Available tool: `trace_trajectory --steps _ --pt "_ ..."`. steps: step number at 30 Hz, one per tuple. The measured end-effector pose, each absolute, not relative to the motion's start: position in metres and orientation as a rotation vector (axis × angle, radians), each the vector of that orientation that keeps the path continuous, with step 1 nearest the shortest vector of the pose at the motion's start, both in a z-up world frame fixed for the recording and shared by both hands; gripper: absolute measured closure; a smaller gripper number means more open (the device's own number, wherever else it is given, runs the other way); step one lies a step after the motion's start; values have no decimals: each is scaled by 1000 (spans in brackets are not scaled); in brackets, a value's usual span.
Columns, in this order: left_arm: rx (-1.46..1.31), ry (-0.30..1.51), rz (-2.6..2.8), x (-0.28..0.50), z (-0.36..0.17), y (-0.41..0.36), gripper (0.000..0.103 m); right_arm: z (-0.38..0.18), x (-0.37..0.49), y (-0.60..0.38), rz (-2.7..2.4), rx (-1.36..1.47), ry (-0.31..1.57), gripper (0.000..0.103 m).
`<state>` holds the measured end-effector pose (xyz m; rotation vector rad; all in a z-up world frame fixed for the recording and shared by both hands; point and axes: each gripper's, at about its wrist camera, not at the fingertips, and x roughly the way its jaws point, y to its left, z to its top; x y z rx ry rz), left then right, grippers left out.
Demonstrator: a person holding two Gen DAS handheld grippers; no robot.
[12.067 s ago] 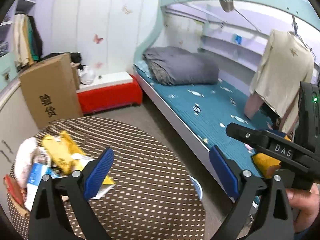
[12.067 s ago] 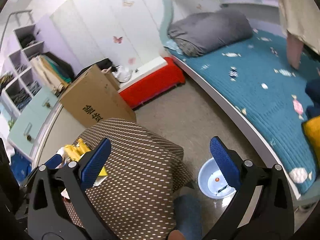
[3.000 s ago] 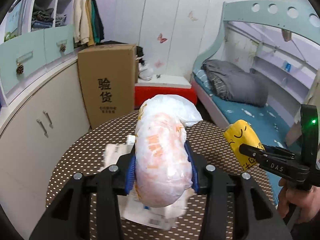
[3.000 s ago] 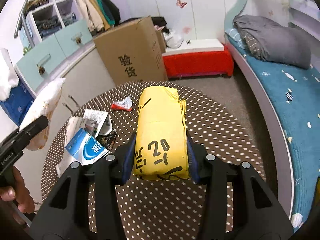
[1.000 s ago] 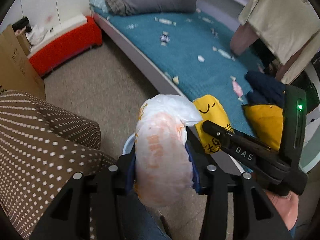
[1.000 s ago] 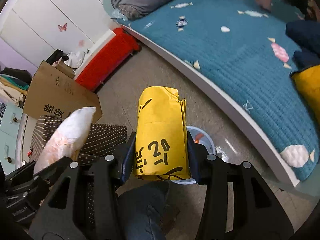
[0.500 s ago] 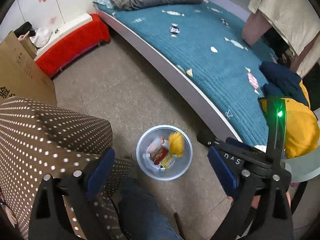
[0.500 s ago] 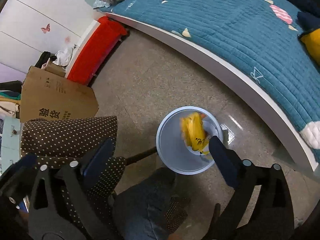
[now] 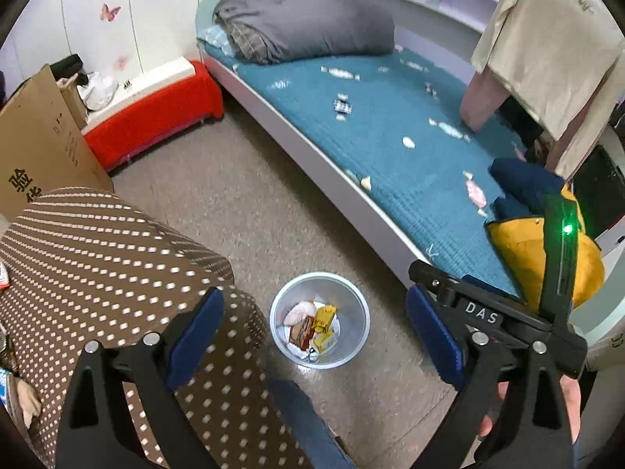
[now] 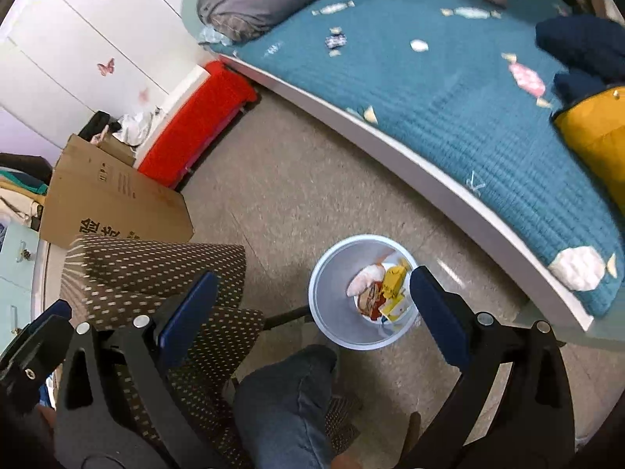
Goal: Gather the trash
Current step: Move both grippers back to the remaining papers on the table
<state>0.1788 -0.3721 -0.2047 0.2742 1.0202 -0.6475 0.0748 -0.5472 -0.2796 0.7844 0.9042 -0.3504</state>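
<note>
Both claws stand spread wide with nothing between their blue pads – the left gripper and the right gripper each hang over the pale blue waste bin on the floor, which shows just ahead between their fingers and holds the trash: a pinkish-white bag, a yellow packet and a red-and-brown wrapper. The left view alone shows white letters "DAS" on the right gripper's black body, off to its right beside a lit green lamp and fingers of the person's hand. The right view shows a denim-clad knee below its jaws – and both views show a cardboard box printed with Chinese characters to the left, beyond the brown dotted tablecloth.
</note>
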Motion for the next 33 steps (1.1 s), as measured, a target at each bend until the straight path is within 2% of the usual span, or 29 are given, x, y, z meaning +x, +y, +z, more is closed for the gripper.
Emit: trace_trajectory --steps 18,33 --pt "96 818 -591 145 -123 -255 10 -166 77 -461 -240 597 769 6" --pt "-56 721 -348 139 -104 -94 10 -109 110 -324 -22 430 762 6"
